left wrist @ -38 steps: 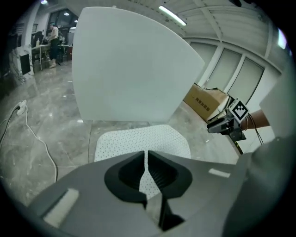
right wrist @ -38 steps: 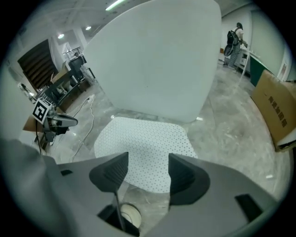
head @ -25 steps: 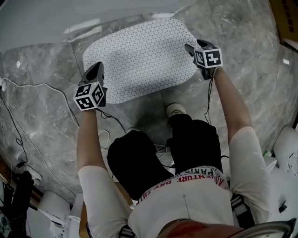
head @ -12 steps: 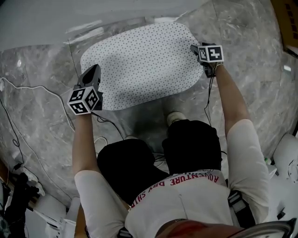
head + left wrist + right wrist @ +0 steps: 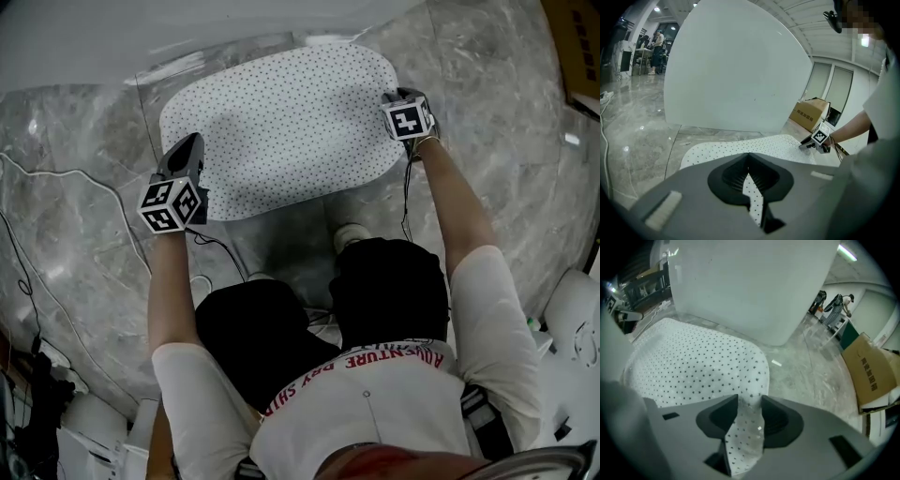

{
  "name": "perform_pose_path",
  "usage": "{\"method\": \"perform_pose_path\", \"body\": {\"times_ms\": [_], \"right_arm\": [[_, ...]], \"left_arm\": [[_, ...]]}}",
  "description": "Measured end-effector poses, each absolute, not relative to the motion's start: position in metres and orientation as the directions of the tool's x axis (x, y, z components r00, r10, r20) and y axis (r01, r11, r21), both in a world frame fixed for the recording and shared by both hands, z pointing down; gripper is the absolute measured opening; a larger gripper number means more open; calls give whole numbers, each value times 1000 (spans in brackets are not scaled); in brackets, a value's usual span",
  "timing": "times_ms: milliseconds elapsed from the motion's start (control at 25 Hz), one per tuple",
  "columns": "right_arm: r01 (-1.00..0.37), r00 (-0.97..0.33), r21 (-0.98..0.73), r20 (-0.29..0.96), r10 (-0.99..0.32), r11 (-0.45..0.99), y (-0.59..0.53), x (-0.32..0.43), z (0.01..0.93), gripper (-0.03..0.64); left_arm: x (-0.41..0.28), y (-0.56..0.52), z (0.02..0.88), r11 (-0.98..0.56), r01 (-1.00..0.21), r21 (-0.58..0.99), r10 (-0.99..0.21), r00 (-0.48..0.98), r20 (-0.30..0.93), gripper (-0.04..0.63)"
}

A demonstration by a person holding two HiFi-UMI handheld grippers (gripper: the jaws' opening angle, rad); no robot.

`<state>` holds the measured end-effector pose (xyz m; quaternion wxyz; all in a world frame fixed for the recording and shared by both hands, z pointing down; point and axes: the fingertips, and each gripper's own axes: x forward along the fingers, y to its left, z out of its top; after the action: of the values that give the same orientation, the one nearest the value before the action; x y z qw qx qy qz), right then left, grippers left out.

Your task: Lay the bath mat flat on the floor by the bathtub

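grey veined marble floor [image 5: 84, 216] runs up to the curved wall of one white bathtub [image 5: 94, 37], and one white bath mat with small black dots [image 5: 281, 122] lies against the tub's foot, mostly flat. two handheld grippers work it. the left gripper [image 5: 190, 142] has its jaws closed tight on a strip of the mat's near left edge. the right gripper [image 5: 387, 97] has just been closing its jaws, and a raised fold of the mat's right edge stands pinched between them. red print on the person's white shirt [image 5: 375, 403] reads upside down; "adventure" is legible. only the head view shows the mat's whole outline. only the gripper views show one brown cardboard box [image 5: 809, 115], its printed characters too small to read, and people standing far off [image 5: 834, 305].
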<state>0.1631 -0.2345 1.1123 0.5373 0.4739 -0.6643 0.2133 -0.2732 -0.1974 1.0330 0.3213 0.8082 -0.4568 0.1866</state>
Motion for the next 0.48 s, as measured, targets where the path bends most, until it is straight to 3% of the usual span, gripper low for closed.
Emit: {"method": "perform_pose_path", "body": {"times_ms": [120,280,440,480], "right_arm": [[-873,39,248,893,-447,420,-238,166,1107,221],[-920,-72,139,859,-507,367,-251,137,1092,235],[-910,-215,30,820,-530,415,-256,80,1075,235],[-899,-252,7,810,-530,438,-256,63,1070,235]], "left_arm": [[-283,-194,1034,-367,-865,342,-627,502,596,12],[-310,-193,1035,-281,-901,329,-676,430,598,12],[-335,-188,1044,-226,-927,299,-693,369,619,13],[-340,-188,1048,-223,-932,285,-686,358,634,53]]}}
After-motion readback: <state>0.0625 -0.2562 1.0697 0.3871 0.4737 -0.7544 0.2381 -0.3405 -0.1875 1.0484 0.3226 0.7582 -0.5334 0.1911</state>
